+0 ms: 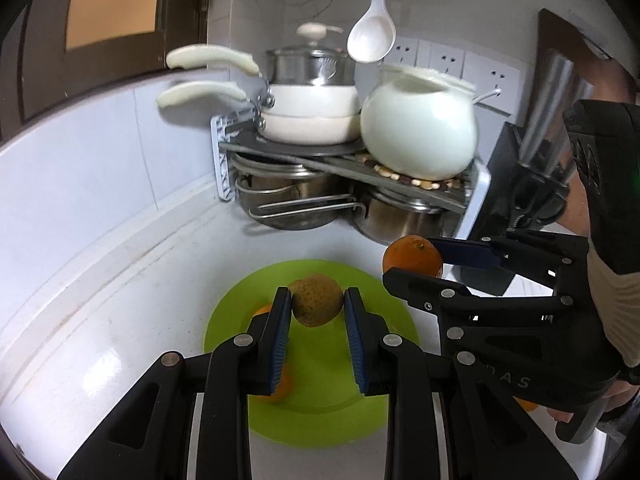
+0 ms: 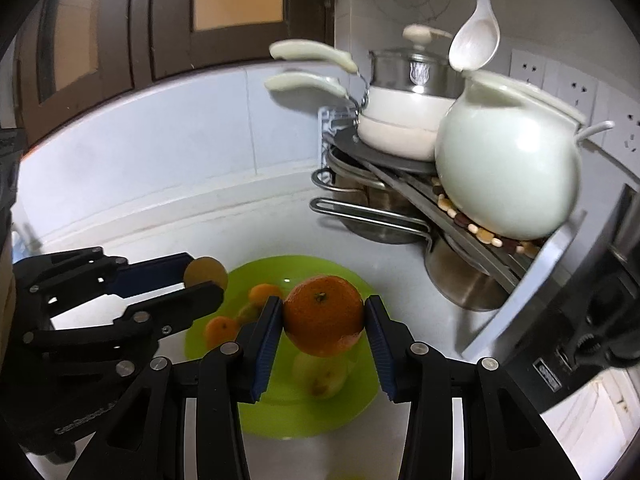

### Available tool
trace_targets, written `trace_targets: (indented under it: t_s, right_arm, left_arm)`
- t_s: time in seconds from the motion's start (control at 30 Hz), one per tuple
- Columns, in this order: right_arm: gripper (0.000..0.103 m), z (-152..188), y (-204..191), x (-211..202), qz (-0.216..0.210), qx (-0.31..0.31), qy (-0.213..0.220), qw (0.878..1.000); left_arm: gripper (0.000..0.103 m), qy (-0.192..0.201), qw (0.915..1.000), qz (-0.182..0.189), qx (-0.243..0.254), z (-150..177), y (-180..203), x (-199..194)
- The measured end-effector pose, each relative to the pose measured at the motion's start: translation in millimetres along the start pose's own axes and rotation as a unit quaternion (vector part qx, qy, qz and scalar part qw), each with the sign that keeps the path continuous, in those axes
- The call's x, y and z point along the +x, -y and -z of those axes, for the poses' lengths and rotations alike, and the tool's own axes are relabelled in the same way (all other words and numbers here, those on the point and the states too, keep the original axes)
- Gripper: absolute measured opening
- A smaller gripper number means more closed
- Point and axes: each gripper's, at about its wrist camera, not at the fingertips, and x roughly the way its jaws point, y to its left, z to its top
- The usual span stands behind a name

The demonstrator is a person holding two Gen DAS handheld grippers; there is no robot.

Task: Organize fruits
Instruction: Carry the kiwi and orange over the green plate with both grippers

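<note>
Brown pear [image 1: 317, 300] in left tool [image 1: 317, 304]; orange [image 2: 323, 315] in right tool [image 2: 324, 318].

the plate [image 1: 224, 320] is bright lime green on a white counter [image 1: 120, 300]. the left gripper [image 1: 318, 306] is black with blue ribbed pads, and the fruit [image 1: 317, 299] between them is tan-brown with fine dark speckles. the right gripper [image 2: 324, 316] has the same black frame and blue pads; its orange [image 2: 324, 314] is deep orange with a small greenish stem mark. two smaller oranges [image 2: 221, 330] on the plate are orange, blurred. the round jar [image 1: 418, 132] is glossy white, resting on a mat of beige and brown beads [image 1: 404, 178]. the hanging spoon [image 1: 372, 36] is white, the pots below the rack [image 1: 288, 204] steel grey, the window frame [image 1: 48, 76] dark brown.
</note>
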Motion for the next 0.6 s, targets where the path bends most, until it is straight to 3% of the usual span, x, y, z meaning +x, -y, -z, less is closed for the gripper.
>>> trace_targets:
  t_s: [0.6]
  right_arm:
    - [0.043, -9, 18, 91, -0.009, 0.004, -0.103, 0.995]
  left_arm:
    - [0.027, -0.079, 0.9968, -0.007, 0.009, -8, -39, 101]
